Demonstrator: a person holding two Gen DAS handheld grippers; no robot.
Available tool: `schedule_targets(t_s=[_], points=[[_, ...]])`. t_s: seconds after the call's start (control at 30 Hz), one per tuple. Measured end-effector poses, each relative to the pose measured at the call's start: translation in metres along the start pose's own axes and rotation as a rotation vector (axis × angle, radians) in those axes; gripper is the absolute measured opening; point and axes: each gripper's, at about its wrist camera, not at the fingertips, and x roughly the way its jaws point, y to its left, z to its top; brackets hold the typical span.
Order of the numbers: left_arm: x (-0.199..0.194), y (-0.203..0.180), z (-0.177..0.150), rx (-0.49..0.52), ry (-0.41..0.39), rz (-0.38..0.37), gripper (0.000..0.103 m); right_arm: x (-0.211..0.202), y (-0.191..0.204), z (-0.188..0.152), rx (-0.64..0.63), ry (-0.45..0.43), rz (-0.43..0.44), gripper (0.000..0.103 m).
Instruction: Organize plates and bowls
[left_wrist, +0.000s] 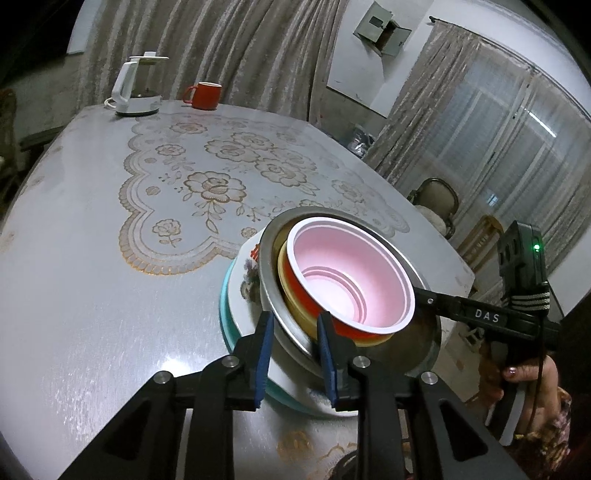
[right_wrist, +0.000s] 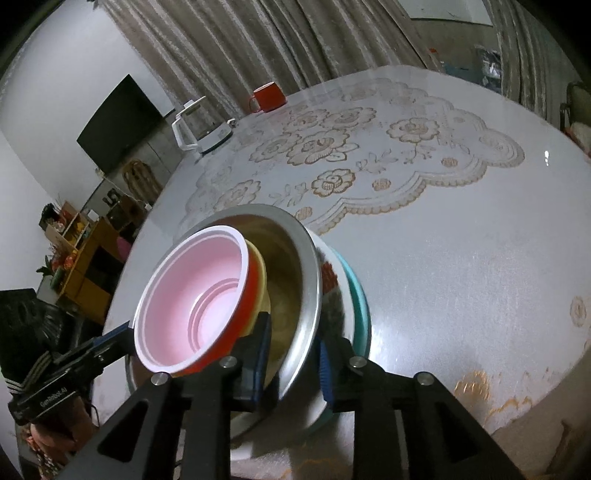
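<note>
Plates (left_wrist: 236, 306) lie lowest, straight ahead of both grippers, carrying the steel bowl (left_wrist: 295, 332) and red bowl (left_wrist: 351, 280). Left gripper (left_wrist: 295, 354) and right gripper (right_wrist: 293, 363), equally near, straddle the steel rim, pads slightly apart, apparently not pressing.

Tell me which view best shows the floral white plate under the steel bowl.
The left wrist view: the floral plate shows its painted rim left of the steel bowl. In the right wrist view the plate is only a narrow sliver behind the bowl.

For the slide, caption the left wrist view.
Left gripper fingers straddle steel bowl rim; nested bowls atop stacked plates.
</note>
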Motion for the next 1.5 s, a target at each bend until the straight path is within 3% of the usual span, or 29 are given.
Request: schedule_targets(t_s=[0.1, 0.37, 0.63, 0.83, 0.9, 1.03, 1.1, 1.37, 1.5], points=[[-0.006, -0.001, -0.004, -0.005, -0.005, 0.023, 0.036, -0.004, 0.001, -0.005, 0.010, 0.004, 0.007, 0.025], [-0.019, -0.008, -0.016, 0.018, -0.031, 0.049, 0.036, -0.012, 0.016, -0.021, -0.031, -0.007, 0.010, 0.024], [-0.031, -0.014, -0.034, 0.033, -0.032, 0.152, 0.038, -0.030, 0.024, -0.035, -0.061, -0.081, -0.048, 0.031], [-0.043, -0.025, -0.054, 0.060, -0.043, 0.185, 0.064, -0.053, 0.034, -0.056, -0.103, -0.153, -0.090, 0.035], [-0.047, -0.028, -0.059, 0.058, -0.047, 0.183, 0.077, -0.060, 0.039, -0.067, -0.129, -0.180, -0.124, 0.036], [-0.053, -0.036, -0.067, 0.074, -0.056, 0.198, 0.087, -0.068, 0.048, -0.090, -0.163, -0.218, -0.156, 0.039], [-0.055, -0.040, -0.071, 0.084, -0.059, 0.212, 0.098, -0.072, 0.053, -0.099, -0.188, -0.243, -0.182, 0.040], [-0.060, -0.052, -0.084, 0.111, -0.062, 0.266, 0.103, -0.082, 0.065, -0.127, -0.192, -0.271, -0.188, 0.046], [-0.061, -0.053, -0.088, 0.108, -0.064, 0.312, 0.103, -0.082, 0.081, -0.142, -0.263, -0.270, -0.188, 0.046]])
